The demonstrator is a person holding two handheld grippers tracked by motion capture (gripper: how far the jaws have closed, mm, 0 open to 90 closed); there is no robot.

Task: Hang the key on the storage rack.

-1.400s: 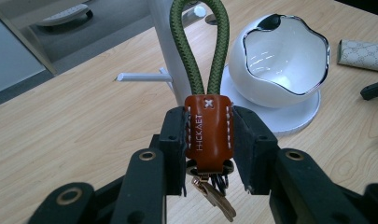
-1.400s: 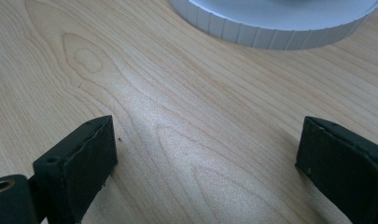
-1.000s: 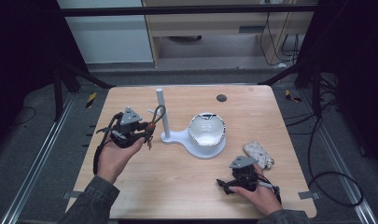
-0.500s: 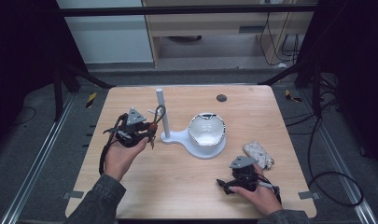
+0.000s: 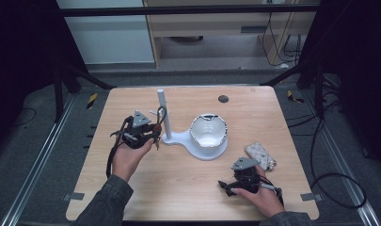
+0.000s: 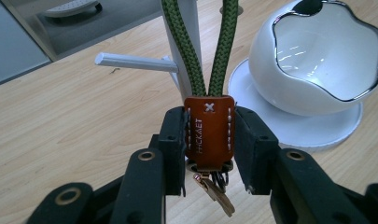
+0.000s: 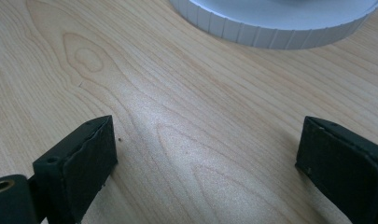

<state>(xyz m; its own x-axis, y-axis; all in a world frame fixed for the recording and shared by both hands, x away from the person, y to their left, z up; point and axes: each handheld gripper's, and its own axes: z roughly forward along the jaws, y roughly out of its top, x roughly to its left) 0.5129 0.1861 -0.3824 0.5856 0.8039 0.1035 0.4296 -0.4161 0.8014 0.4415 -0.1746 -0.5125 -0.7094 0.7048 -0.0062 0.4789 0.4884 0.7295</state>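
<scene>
My left gripper (image 6: 209, 140) is shut on a brown leather key fob (image 6: 209, 122). A green cord loop (image 6: 184, 51) rises from the fob, and keys (image 6: 218, 195) hang under it. The loop stands in front of the white post (image 6: 194, 32) of a stand, near its side peg (image 6: 135, 62); the loop's top is cut off. From above, the left gripper (image 5: 153, 134) sits just left of the post (image 5: 162, 110). My right gripper (image 5: 226, 186) rests open on the table near the front right, nothing between its fingers (image 7: 88, 154).
The stand's base carries a white bowl with a chrome rim (image 5: 208, 131); its base edge (image 7: 280, 28) lies ahead of the right gripper. A small pale patterned object (image 5: 261, 155) lies right of that gripper. A dark round disc (image 5: 223, 99) sits at the table's back.
My left gripper has sunk a little and shifted toward the post, still holding the fob. The right hand has stayed put.
</scene>
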